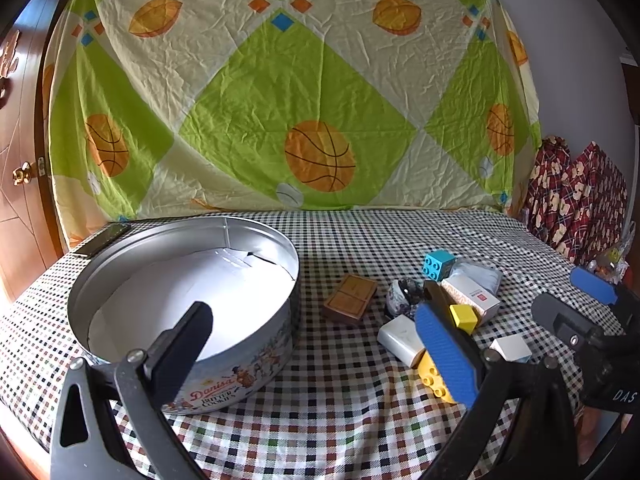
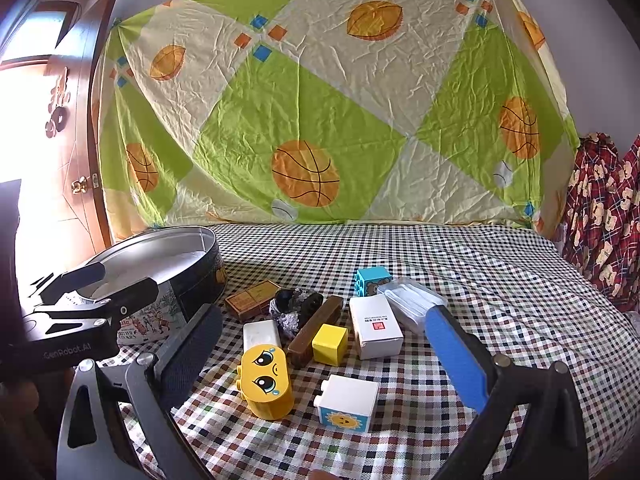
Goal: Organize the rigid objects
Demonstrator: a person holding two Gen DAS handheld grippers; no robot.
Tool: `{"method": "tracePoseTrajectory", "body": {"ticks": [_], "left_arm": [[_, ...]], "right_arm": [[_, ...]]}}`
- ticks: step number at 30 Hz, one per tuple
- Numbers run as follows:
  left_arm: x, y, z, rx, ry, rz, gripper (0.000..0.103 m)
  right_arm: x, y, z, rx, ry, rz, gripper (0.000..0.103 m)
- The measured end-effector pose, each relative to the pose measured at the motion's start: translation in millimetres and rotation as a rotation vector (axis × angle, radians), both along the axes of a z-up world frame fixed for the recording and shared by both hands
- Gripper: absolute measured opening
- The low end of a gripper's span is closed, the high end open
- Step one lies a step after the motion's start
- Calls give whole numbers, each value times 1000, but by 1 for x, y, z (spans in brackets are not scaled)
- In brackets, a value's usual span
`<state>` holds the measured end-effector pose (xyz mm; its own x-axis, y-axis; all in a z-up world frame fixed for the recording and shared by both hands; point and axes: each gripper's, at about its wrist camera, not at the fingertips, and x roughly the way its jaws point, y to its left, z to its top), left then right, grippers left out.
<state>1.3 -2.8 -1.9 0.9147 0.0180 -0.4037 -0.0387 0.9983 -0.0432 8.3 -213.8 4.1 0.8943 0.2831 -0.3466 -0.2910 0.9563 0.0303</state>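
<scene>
A round silver cookie tin [image 1: 256, 364] with white paper inside stands at the left, also in the right wrist view [image 2: 200, 268]. My left gripper [image 1: 316, 344] is open, its black finger over the tin's rim, holding nothing. A cluster of small objects lies to the right: a yellow face brick [image 2: 266, 380], a white sun brick [image 2: 348, 400], a yellow cube [image 2: 330, 344], a brown bar [image 2: 316, 330], a white carton [image 2: 374, 330], a blue brick [image 2: 372, 280] and a brown box [image 2: 252, 298]. My right gripper [image 2: 324, 360] is open above the cluster's near side, touching nothing.
A checked cloth [image 2: 460, 272] covers the table. A basketball-print sheet [image 2: 320, 120] hangs behind it. A clear plastic box [image 2: 412, 300], a white block [image 2: 262, 334] and a dark crumpled lump [image 2: 294, 306] lie among the objects. Red patterned fabric [image 2: 604, 216] hangs at far right; a wooden door [image 1: 20, 200] stands left.
</scene>
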Motion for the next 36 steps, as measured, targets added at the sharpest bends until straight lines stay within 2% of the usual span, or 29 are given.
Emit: {"method": "tracePoseTrajectory", "body": {"ticks": [23,31,36], "left_arm": [[2,-15,-15,31,28,-11,103],[5,-25,-26,42,50,-31,103],[3,-34,-30,49,54,-59,103]], "right_arm": [[8,-21,-22,16,42,-71,102],[17,-26,-33,5,83,-95,102],[21,-21,-41,-37,115,-90,100]]}}
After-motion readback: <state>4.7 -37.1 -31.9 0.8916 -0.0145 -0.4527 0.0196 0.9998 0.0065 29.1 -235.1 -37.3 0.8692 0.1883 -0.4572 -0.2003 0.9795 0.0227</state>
